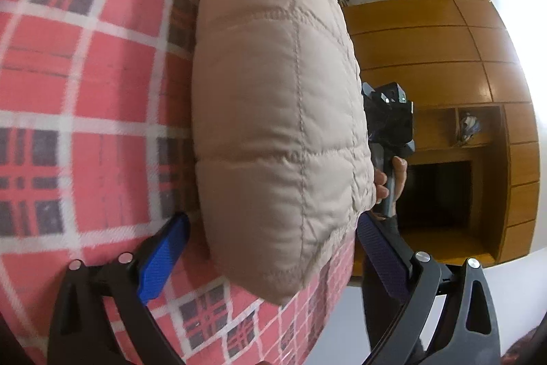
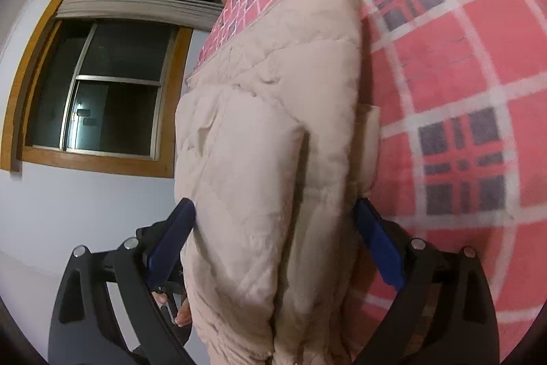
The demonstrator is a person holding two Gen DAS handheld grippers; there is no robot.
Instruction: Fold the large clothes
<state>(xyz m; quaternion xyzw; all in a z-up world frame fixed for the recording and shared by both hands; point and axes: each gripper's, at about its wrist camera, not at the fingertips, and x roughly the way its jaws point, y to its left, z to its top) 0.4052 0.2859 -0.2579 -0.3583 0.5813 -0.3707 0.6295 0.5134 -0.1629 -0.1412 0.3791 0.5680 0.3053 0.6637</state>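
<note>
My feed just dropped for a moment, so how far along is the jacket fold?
Done: the beige quilted jacket already sits as a thick, doubled-up bundle on the red plaid bedspread.

In hand: the left gripper and right gripper each straddle an end of the bundle, jaws spread wide around it.

Left: judging by the loose flap hanging in the right wrist view, probably tidying and setting it down flat.

Left wrist view: quilted beige jacket fills the gap between the jaws; top cut off by frame edge. Contact of either pad with fabric: cannot tell. Other gripper beyond the right jaw, mostly hidden behind jacket.

Right wrist view: jacket's lower end cut off below the jaws. Plaid blanket blurred.
</note>
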